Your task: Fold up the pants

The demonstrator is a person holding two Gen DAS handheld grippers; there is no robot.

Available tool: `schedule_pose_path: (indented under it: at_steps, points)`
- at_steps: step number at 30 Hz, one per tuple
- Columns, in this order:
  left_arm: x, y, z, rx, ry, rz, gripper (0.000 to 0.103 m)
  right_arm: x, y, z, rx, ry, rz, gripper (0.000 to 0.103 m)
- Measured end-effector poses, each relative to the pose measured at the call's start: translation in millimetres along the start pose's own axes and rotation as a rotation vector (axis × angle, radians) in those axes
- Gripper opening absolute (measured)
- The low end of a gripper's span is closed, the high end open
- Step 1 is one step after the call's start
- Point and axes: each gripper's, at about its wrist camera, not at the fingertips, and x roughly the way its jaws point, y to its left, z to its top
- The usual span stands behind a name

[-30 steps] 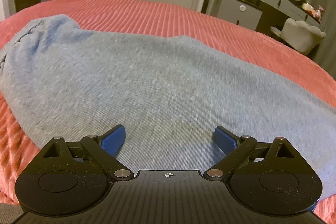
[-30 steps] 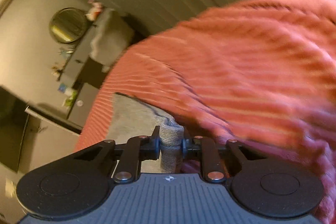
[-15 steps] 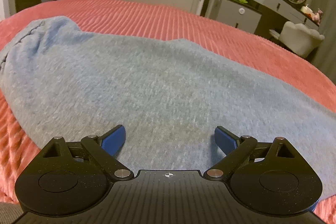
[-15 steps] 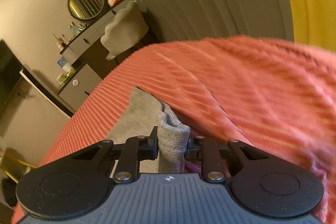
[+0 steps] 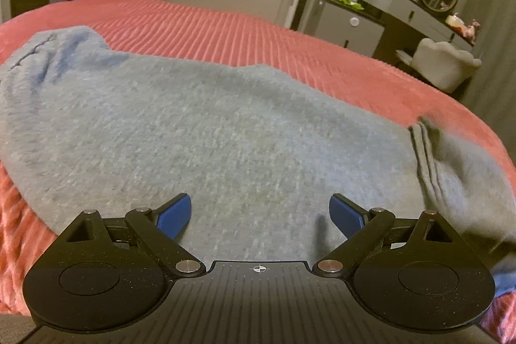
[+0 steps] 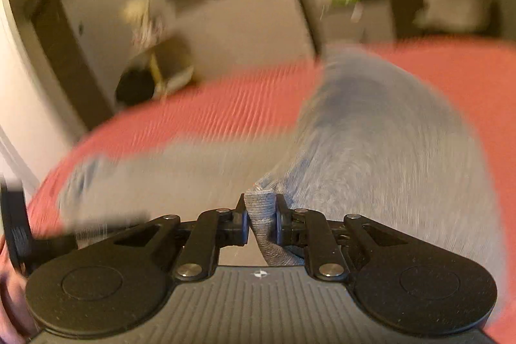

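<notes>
Grey knit sweatpants [image 5: 225, 131] spread across coral ribbed bedspread [image 5: 225, 24], filling centre of left wrist view. Likely soft, light, limp (will sag, drape from any pinch); best held at ribbed cuff or waistband edge. Left gripper [image 5: 259, 211] spread wide, blue pads low over fabric, holding nothing. Right gripper [image 6: 261, 220] pinched on ribbed cuff [image 6: 262, 215], lower centre; view motion-blurred.

Pants [image 5: 225, 131] on bedspread [image 5: 225, 24] — dresser [image 5: 403, 8] behind
</notes>
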Motion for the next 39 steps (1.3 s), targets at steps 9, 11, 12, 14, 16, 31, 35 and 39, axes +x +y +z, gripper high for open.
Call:
schedule_pose_path:
  at_steps: [9,11,12,14,16,31,35,39]
  points:
    - [2.1,-9.0,7.0,-0.027,0.066,-0.207,0.096,-26.2,-105.5,-7.7,0.604,-0.020,0.058,0.054]
    - [3.9,-16.8,10.5,-0.057,0.101,-0.290,0.096,-31.6,-121.3,-14.5,0.554,0.031,-0.144,0.019]
    - [5.2,-22.1,12.2,-0.071,0.118,-0.330,0.096,-36.3,-126.0,-20.3,0.549,0.018,-0.154,0.018]
    - [10.6,-35.7,14.7,-0.091,0.150,-0.403,0.096,-49.2,-134.4,-24.5,0.651,-0.038,-0.084,0.034]
    - [16.9,-49.5,14.0,-0.099,0.170,-0.431,0.096,-59.0,-133.6,-24.1,0.658,-0.103,-0.011,0.040]
    - [4.8,-11.2,4.5,-0.207,-0.022,-0.213,0.094,-31.5,-25.9,-3.3,0.095,-0.023,-0.114,0.051]
    - [9.5,10.6,7.7,-0.319,0.004,-0.221,0.094,-12.6,-4.4,-7.0,0.036,0.019,-0.230,0.050]
    - [11.8,20.2,12.1,-0.327,-0.014,-0.235,0.094,-1.9,-2.1,-12.8,0.031,0.068,-0.294,0.025]
